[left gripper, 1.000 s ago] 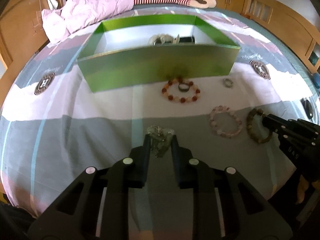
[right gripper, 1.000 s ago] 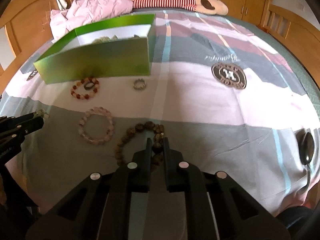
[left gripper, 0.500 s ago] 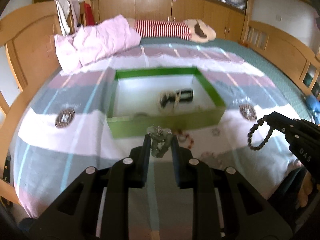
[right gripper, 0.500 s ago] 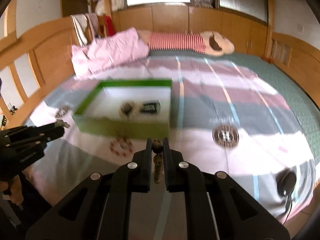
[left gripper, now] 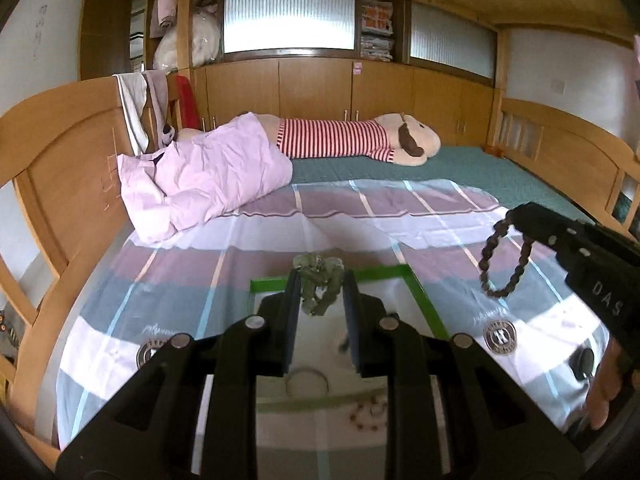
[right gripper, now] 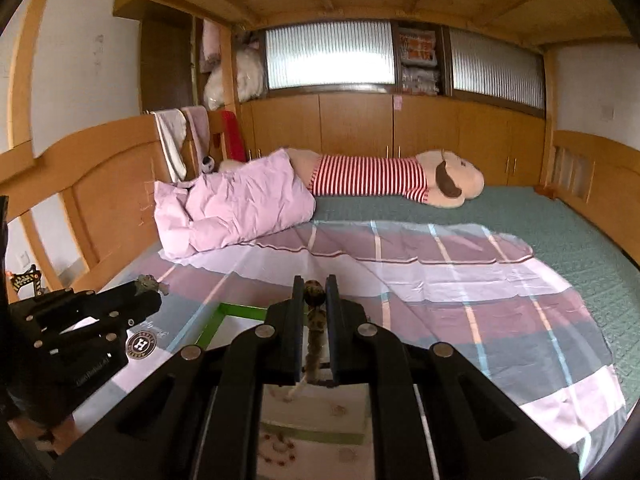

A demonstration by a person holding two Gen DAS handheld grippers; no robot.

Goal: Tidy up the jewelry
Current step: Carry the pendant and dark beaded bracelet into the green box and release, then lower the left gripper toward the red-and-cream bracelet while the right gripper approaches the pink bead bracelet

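Above the green-walled cardboard box (left gripper: 426,302), your left gripper (left gripper: 319,294) pinches a pale-green bead cluster (left gripper: 319,280) and your right gripper (right gripper: 314,300) clamps a dark brown bead bracelet (left gripper: 502,258); next, lower both inside and release.

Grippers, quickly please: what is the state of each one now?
Left gripper: shut on the pale green bracelet.
Right gripper: shut on the dark brown bead bracelet.

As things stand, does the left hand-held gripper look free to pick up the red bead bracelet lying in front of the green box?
Probably not: the left hand-held gripper is shut on a green bracelet and raised above the green box. The red bead bracelet lies uncovered.
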